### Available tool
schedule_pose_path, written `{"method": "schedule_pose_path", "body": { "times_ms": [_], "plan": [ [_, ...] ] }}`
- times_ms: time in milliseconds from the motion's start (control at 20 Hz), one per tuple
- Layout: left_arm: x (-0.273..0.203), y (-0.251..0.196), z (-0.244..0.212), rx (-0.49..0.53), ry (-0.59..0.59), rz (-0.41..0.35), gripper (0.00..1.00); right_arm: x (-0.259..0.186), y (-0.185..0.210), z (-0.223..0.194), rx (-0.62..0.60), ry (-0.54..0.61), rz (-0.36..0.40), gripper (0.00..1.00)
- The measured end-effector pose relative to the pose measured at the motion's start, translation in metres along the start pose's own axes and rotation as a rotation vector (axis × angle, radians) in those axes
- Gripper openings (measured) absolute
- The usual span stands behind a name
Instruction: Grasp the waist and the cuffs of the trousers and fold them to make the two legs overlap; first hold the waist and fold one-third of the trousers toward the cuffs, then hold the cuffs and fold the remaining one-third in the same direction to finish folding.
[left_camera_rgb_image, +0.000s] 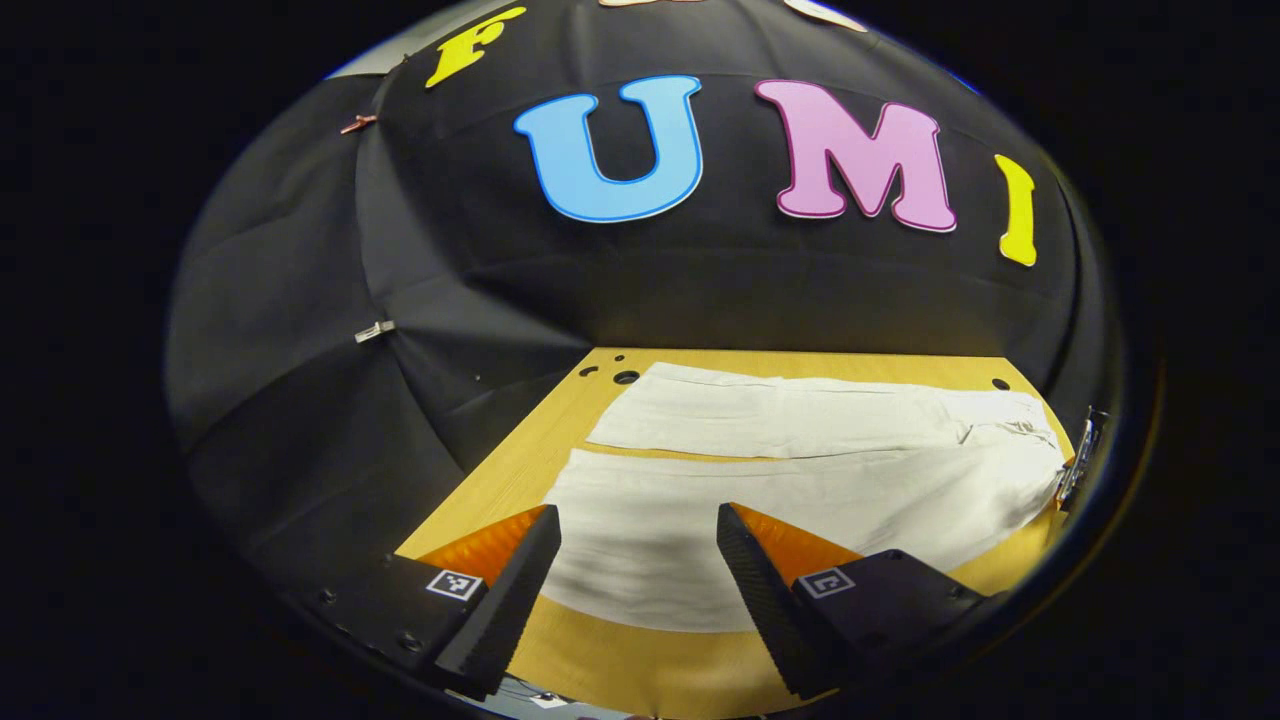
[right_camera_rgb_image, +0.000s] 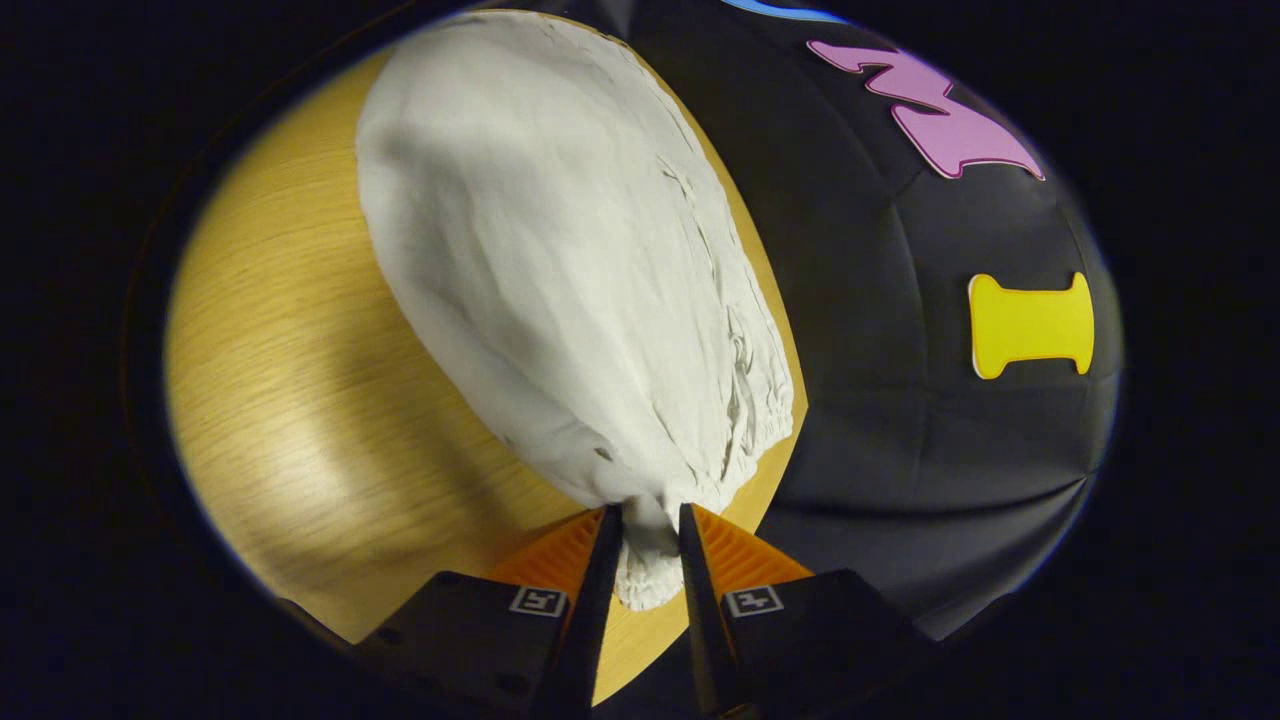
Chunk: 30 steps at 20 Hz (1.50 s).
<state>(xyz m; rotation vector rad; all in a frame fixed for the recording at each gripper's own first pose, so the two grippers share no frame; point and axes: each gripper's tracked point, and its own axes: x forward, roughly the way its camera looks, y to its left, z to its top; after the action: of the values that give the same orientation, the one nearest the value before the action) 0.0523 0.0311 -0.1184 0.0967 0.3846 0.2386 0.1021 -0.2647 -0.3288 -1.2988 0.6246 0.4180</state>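
White trousers (left_camera_rgb_image: 800, 500) lie flat on the wooden table (left_camera_rgb_image: 520, 470) with the two legs side by side and a narrow gap between them. The cuffs are to the left and the waist to the right in the left gripper view. My left gripper (left_camera_rgb_image: 635, 512) hovers open over the cuff end of the near leg, nothing between its fingers. In the right gripper view my right gripper (right_camera_rgb_image: 650, 512) is shut on the gathered waistband (right_camera_rgb_image: 645, 570) at a corner of the trousers (right_camera_rgb_image: 560, 260), which stretch away from it across the table (right_camera_rgb_image: 280, 350).
The black cloth wall (left_camera_rgb_image: 700, 290) rises right behind the table's far edge and wraps round its left side. Small round holes (left_camera_rgb_image: 626, 377) mark the table's far corners. Bare wood shows in front of the near leg (left_camera_rgb_image: 640, 660).
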Motion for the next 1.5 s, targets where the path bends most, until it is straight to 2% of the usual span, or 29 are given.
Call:
{"method": "schedule_pose_path", "body": {
  "times_ms": [100, 150, 200, 350, 450, 600, 800, 1050, 1200, 1350, 1500],
  "plan": [
    [0.0, 0.014, -0.009, -0.023, 0.019, 0.027, 0.98, 0.002, 0.008, -0.003, 0.011, 0.003, 0.036, 0.3],
    [0.0, 0.022, -0.015, -0.032, 0.03, 0.043, 0.99, 0.004, 0.007, -0.004, -0.003, 0.004, 0.033, 0.17],
    [0.001, 0.03, -0.02, -0.043, 0.042, 0.059, 0.99, 0.002, 0.008, -0.001, -0.008, 0.008, 0.04, 0.11],
    [0.003, 0.052, -0.036, -0.056, 0.073, 0.095, 0.98, 0.004, 0.007, -0.003, 0.084, 0.022, 0.104, 0.07],
    [0.011, 0.069, -0.042, -0.013, 0.078, 0.106, 0.98, 0.004, 0.007, -0.003, 0.101, 0.029, 0.155, 0.05],
    [0.032, 0.09, -0.054, 0.179, 0.094, 0.11, 0.98, 0.003, 0.008, -0.003, 0.044, 0.014, 0.154, 0.05],
    [0.059, 0.107, -0.083, 0.534, 0.137, 0.063, 0.98, 0.003, 0.008, -0.004, 0.067, 0.006, 0.171, 0.05],
    [0.079, 0.121, -0.134, 0.938, 0.231, -0.117, 0.98, 0.001, 0.009, -0.004, 0.064, -0.011, 0.202, 0.05],
    [0.098, 0.145, -0.156, 1.179, 0.285, -0.17, 0.98, 0.001, 0.009, -0.004, 0.031, -0.01, 0.192, 0.05],
    [0.11, 0.154, -0.163, 1.345, 0.296, -0.205, 0.97, 0.002, 0.01, -0.004, 0.022, -0.004, 0.189, 0.06],
    [0.125, 0.144, -0.156, 1.429, 0.258, -0.225, 0.9, 0.001, 0.009, -0.003, 0.032, 0.0, 0.193, 0.05]
  ]
}}
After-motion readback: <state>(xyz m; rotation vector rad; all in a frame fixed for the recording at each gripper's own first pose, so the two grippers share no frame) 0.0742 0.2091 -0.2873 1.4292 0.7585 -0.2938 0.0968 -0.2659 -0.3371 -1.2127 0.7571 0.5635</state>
